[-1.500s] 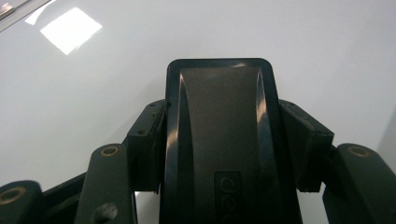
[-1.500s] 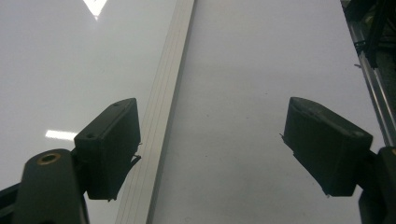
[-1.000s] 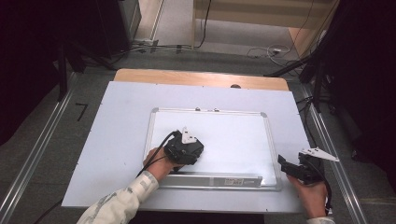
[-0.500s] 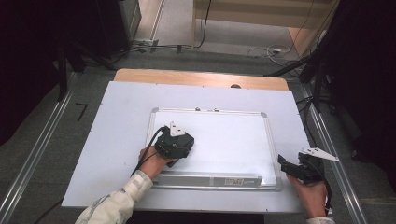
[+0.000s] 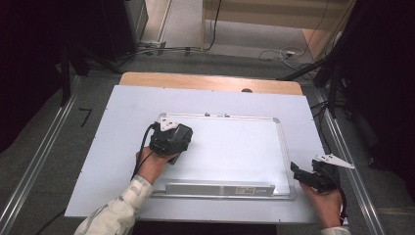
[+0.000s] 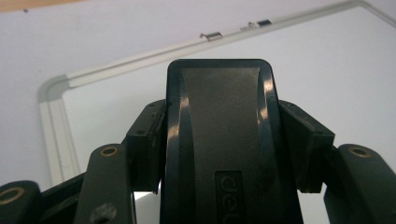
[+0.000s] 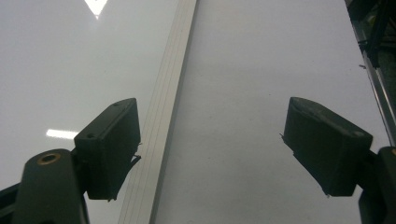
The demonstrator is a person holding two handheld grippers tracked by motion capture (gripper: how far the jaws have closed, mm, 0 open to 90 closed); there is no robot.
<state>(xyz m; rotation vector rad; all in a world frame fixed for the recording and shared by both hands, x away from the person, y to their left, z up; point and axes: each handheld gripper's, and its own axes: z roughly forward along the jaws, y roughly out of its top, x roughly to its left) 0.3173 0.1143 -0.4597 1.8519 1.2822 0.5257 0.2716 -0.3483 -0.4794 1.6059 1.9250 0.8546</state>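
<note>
Left grip: the left gripper [image 6: 219, 154] has its black pads [image 6: 148, 140] pressed on both long sides of a black, rounded-rectangle plastic whiteboard eraser [image 6: 219, 135] with raised lettering near its lower end.
Eraser place: at about 10 o'clock on the board, close to its far-left corner; whether it touches the surface cannot be told.
Left hand: in the high view the left gripper [image 5: 171, 138] sits over that corner, the sleeved forearm [image 5: 115, 213] entering from 7 o'clock.
Right grip: the right gripper [image 7: 212, 149] has its jaws wide apart with nothing between them.
Right place: over the board's 3 o'clock edge, the aluminium frame strip [image 7: 163, 116] running beneath the left pad.
Board: a white rectangular whiteboard with aluminium frame [image 5: 235, 152] lies flat on the pale grey tabletop [image 5: 117, 107].
</note>
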